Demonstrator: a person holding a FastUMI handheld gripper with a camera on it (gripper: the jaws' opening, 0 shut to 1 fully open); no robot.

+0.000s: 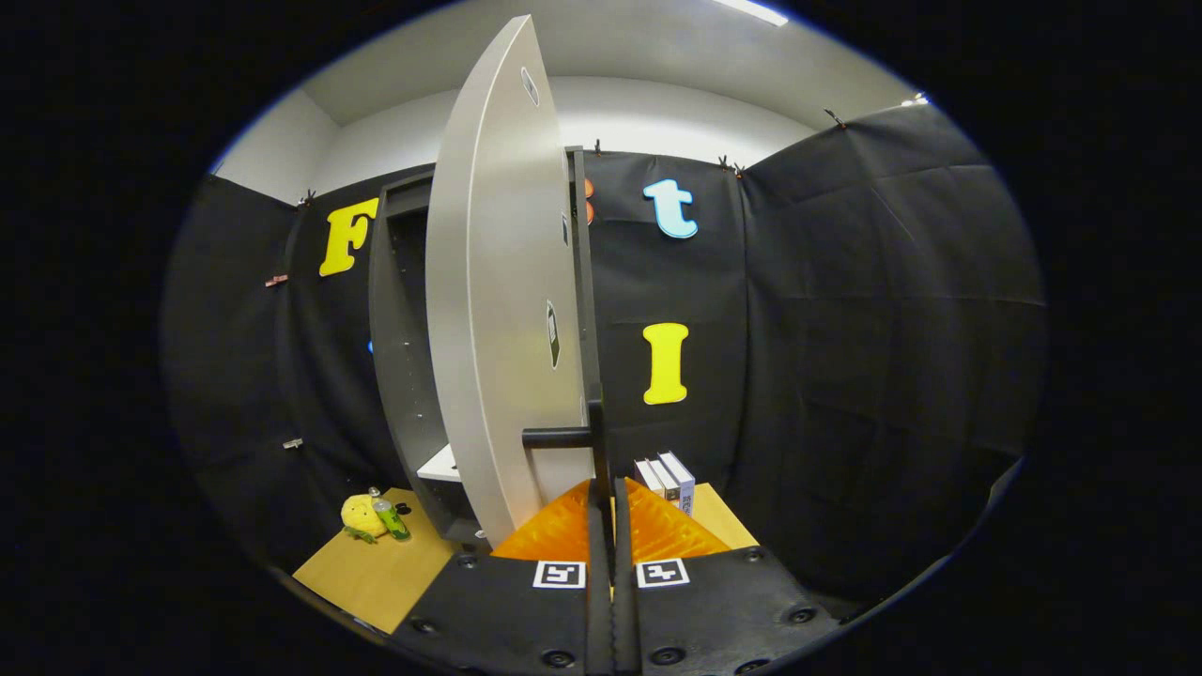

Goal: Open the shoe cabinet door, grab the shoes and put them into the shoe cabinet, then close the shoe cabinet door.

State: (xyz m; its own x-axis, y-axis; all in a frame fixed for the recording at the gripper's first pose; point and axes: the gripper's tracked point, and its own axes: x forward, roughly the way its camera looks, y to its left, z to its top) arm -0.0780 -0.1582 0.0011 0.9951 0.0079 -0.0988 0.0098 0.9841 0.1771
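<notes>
The shoe cabinet [399,310] is a tall dark box standing on a wooden table. Its pale grey door [498,300] is swung out towards me, so I see it almost edge-on just left of my fingers. A black handle [559,437] sticks out from the door's lower part and turns into an upright bar. My gripper [610,512] is shut on that bar, fingers pressed close together with the bar running up from between them. Inside the cabinet a light shelf [437,465] shows behind the door.
A yellow plush toy [360,514] and a green can [391,519] lie on the wooden table [376,573], left of the cabinet. Several upright books [669,481] stand right of the cabinet, just beyond my fingers. Black cloth walls close the booth all around.
</notes>
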